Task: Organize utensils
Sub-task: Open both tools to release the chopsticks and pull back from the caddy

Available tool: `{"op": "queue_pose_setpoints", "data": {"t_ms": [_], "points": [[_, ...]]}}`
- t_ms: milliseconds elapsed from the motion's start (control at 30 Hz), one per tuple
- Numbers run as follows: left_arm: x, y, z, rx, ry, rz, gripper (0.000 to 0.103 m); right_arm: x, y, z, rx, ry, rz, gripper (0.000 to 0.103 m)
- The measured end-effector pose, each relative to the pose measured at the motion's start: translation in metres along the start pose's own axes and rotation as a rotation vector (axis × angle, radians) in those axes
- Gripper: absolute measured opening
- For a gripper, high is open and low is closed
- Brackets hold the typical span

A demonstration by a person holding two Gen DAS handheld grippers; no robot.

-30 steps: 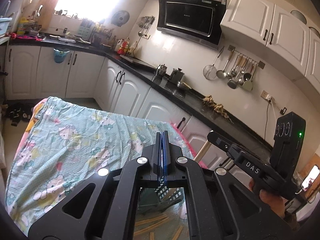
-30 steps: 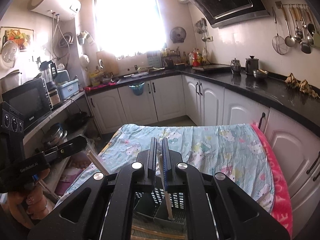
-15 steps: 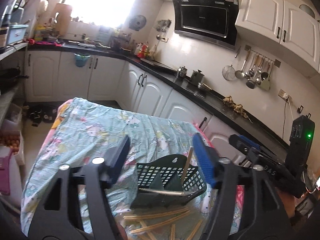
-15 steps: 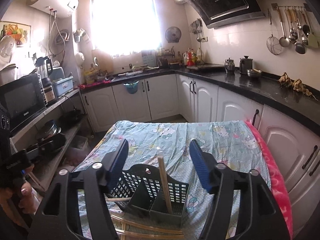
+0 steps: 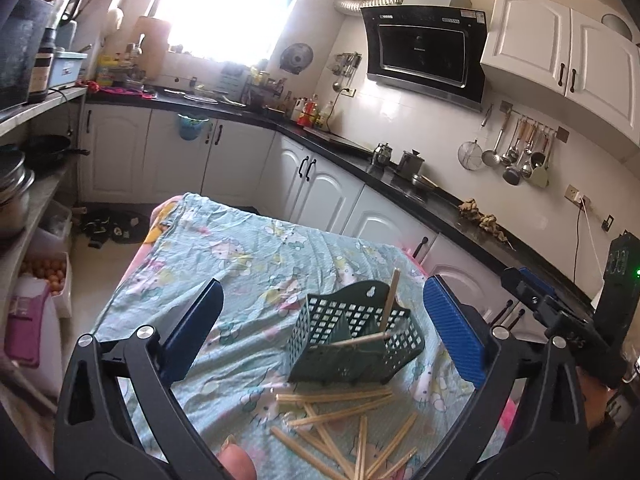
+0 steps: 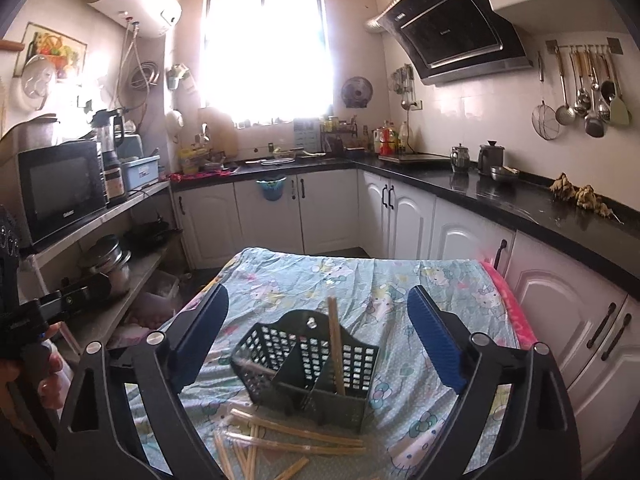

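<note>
Left gripper (image 5: 320, 326): jaws stood wide apart, holding nothing. Between its blue pads (image 5: 450, 330) sat the dark green basket (image 5: 352, 344), apart from both. Right gripper (image 6: 318, 330): jaws likewise spread wide and empty, framing the same basket (image 6: 308, 364) from its other side.

The basket rested on the table's flowered cloth (image 5: 240, 264). It had a divider and mesh walls. One chopstick (image 6: 335, 350) stood nearly upright in the right-hand compartment as the right wrist view showed it. A second stick (image 5: 352, 342) lay tilted across the basket's top, seen from the left wrist.

Loose chopsticks (image 5: 348, 428) lay scattered and crossed on the cloth just in front of the basket, on the near side; the same pile (image 6: 276, 438) showed in the right view.

Farther out: white cabinets (image 6: 328, 208) under a black counter (image 6: 500, 192), a range hood (image 5: 424, 52), and ladles hung on a rail (image 6: 584, 92).
</note>
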State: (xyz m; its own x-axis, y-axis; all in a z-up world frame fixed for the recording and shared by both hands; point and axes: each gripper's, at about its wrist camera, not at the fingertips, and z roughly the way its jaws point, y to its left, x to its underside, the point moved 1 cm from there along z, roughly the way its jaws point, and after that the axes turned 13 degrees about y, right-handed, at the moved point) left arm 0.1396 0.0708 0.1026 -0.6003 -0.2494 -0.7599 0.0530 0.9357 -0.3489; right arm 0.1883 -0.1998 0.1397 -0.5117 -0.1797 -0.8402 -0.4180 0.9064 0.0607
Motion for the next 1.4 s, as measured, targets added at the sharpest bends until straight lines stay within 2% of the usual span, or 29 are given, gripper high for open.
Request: {"op": "queue_pose_setpoints", "data": {"t_ms": [233,467,867,1400], "points": [[0.018,0.002,-0.021,-0.008,-0.009,-0.008,0.092,0.011,0.014,-0.022,-0.020,-0.009,-0.016,0.093],[0.036,0.003,-0.029,-0.021,0.015,0.002,0.092,0.026,0.025,-0.034,-0.018,0.008,-0.048,0.095],[0.074,0.009,-0.020,-0.029,0.091,0.004,0.092,0.063,0.033,-0.035,-0.023,0.083,-0.063,0.095],[0.096,0.009,-0.015,-0.039,0.127,0.026,0.092,0.101,0.024,-0.029,-0.011,0.165,-0.043,0.095]]}}
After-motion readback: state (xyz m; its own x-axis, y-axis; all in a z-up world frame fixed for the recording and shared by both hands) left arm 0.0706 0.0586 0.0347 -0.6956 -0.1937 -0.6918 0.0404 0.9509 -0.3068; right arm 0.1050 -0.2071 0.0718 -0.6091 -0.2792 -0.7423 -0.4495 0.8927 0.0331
